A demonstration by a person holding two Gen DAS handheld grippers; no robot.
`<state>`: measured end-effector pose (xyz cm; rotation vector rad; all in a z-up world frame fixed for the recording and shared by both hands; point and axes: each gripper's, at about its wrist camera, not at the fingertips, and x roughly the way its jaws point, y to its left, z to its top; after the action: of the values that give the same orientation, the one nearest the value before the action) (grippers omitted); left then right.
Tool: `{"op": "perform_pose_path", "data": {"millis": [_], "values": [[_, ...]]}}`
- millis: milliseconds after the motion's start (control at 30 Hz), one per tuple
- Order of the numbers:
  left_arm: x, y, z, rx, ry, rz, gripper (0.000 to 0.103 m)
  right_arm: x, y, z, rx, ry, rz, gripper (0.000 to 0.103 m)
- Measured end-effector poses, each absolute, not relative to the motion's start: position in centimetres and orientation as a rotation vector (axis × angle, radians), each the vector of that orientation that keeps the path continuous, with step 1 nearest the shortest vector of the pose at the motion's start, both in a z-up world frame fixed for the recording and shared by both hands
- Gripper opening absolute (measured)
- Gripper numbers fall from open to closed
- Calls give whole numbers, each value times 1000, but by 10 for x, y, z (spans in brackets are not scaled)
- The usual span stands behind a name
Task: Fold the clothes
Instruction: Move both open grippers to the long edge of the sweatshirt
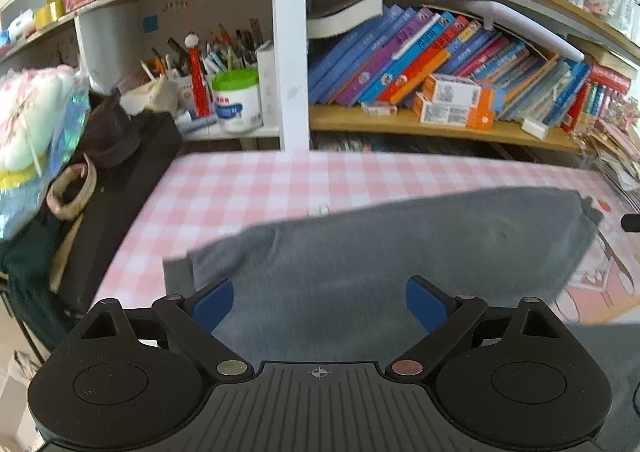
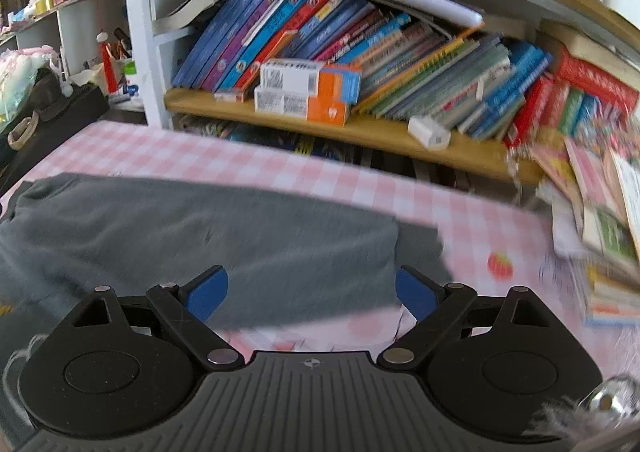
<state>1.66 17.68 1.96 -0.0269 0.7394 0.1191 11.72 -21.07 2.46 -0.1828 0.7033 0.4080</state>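
Note:
A grey garment (image 1: 380,248) lies flat across the pink checked tablecloth (image 1: 248,187); it looks like trousers folded lengthwise. My left gripper (image 1: 319,302) hovers open above its left part, blue pads wide apart with nothing between them. In the right wrist view the same grey garment (image 2: 208,236) stretches from the left edge to a darker cuff end (image 2: 424,248). Over the garment's near right edge my right gripper (image 2: 311,294) is open and holds nothing. Both views are blurred by motion.
Shelves of slanted books (image 1: 440,55) and orange-white boxes (image 2: 308,91) stand behind the table. A black case (image 1: 120,187) with a tape roll and soft toys sits at the table's left. Stacked books and papers (image 2: 600,211) crowd the right end.

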Motion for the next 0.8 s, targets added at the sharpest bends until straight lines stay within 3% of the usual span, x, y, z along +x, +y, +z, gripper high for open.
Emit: {"op": "perform_pose_path", "data": {"millis": [333,800], "values": [[74,193,22,27,743,135,98,200,-217,33,-242,698,433,92],[132,204,-20,123,802,56,98,281,-214,-9,-298,812,473,92]]}}
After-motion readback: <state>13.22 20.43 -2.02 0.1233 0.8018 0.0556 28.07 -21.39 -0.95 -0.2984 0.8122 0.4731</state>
